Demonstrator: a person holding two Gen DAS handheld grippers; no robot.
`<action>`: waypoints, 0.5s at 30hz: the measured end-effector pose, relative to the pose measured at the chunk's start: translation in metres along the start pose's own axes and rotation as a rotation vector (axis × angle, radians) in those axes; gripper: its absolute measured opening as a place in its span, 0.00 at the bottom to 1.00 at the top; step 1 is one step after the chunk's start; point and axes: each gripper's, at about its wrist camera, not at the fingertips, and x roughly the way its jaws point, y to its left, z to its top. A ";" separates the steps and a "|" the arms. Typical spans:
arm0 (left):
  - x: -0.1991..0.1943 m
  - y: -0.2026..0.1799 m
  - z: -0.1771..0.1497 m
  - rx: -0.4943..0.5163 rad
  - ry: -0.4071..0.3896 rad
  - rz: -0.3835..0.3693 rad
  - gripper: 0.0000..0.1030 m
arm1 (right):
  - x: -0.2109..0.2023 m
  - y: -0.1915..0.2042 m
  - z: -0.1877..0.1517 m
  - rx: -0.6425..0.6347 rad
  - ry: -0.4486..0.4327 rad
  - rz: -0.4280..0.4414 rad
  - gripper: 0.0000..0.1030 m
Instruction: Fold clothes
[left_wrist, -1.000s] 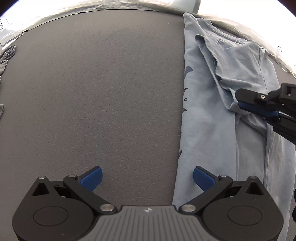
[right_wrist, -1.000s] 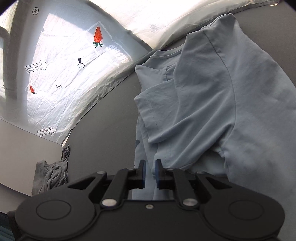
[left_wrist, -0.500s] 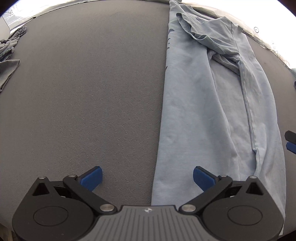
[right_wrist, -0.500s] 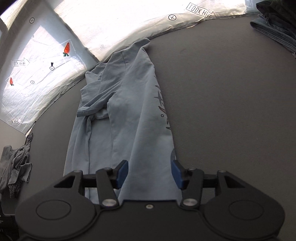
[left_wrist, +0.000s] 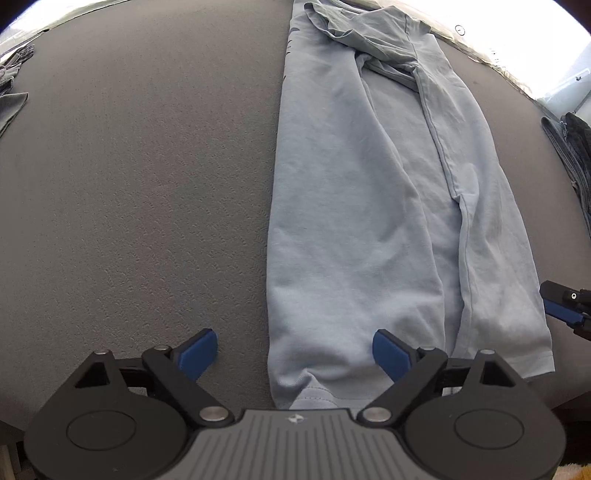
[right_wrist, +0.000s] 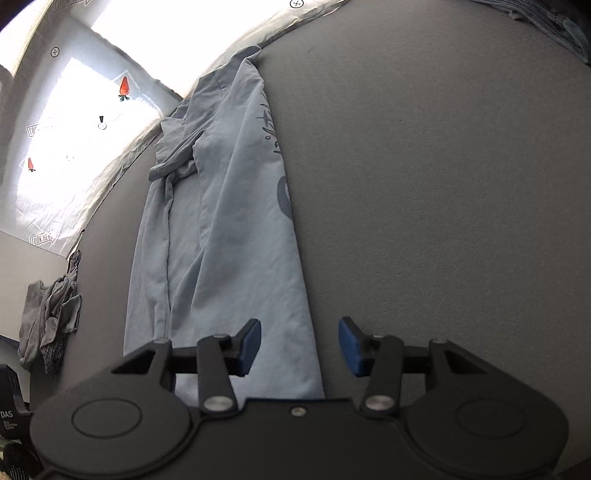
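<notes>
A light blue T-shirt (left_wrist: 373, 192) lies on the dark grey table as a long strip, both sides folded inward, collar at the far end. It also shows in the right wrist view (right_wrist: 225, 236), with a dark print along its right fold. My left gripper (left_wrist: 295, 352) is open and empty over the hem's left corner. My right gripper (right_wrist: 299, 345) is open and empty over the hem's right corner; its tip shows at the right edge of the left wrist view (left_wrist: 565, 310).
A crumpled grey garment (right_wrist: 50, 317) lies at the table's left edge, also seen in the left wrist view (left_wrist: 11, 92). Dark folded clothes (left_wrist: 572, 155) sit at the right. A white sheet with carrot marks (right_wrist: 74, 122) lies beyond the table's far edge.
My right gripper let go of the sleeve, opened, and pulled back to the hem end. My left gripper also drew back toward the hem. The shirt now lies flat as a strip.
</notes>
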 end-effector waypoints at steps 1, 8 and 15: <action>-0.002 0.001 -0.004 -0.004 0.002 -0.014 0.82 | -0.002 -0.003 -0.005 0.016 0.012 0.018 0.44; -0.012 0.024 -0.019 -0.115 0.010 -0.134 0.52 | -0.010 -0.027 -0.028 0.136 0.078 0.123 0.29; -0.005 0.050 -0.028 -0.281 0.039 -0.276 0.27 | -0.009 -0.047 -0.041 0.301 0.092 0.206 0.22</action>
